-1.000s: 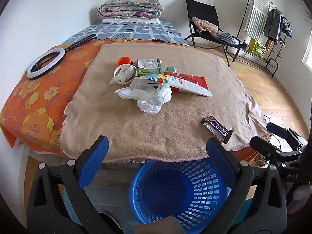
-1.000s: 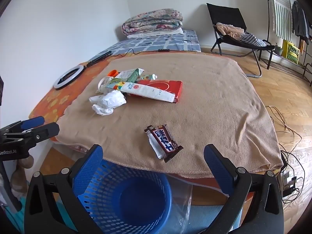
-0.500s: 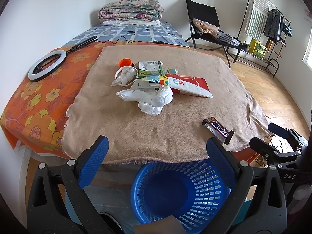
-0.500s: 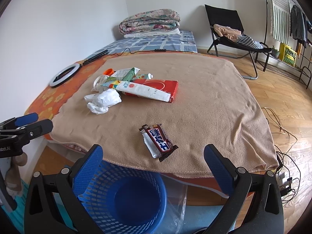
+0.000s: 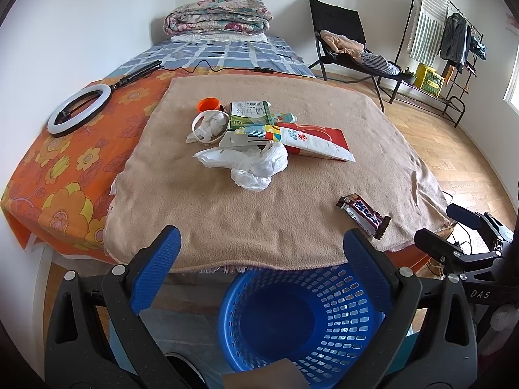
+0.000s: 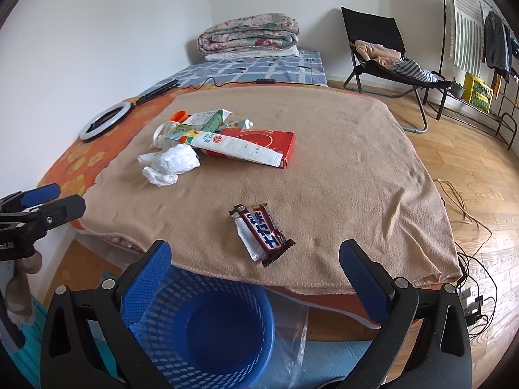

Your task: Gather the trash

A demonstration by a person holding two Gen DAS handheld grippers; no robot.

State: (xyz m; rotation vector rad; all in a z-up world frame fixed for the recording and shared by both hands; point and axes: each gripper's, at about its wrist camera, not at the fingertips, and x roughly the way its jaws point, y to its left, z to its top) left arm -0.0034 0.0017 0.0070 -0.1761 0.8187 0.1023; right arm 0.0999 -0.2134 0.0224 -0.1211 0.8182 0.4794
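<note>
Your left gripper [image 5: 259, 256] hangs spread and empty above one blue basket [image 5: 301, 321], facing one heap of litter: crumpled white plastic bag [image 5: 256, 165], milk carton [image 5: 249, 113], red packet [image 5: 318, 139]. Your right gripper [image 6: 256, 265], jaws wide apart, frames one chocolate wrapper [image 6: 262, 230] near the blanket's [image 6: 340, 162] edge. Collection looks unstarted; next, lower, pinch the wrapper, drop it in.

Dark candy wrapper [image 6: 262, 234] flat near blanket edge; crumpled white bag [image 5: 256, 164] beside carton pile; blue basket [image 5: 340, 321] below.
</note>
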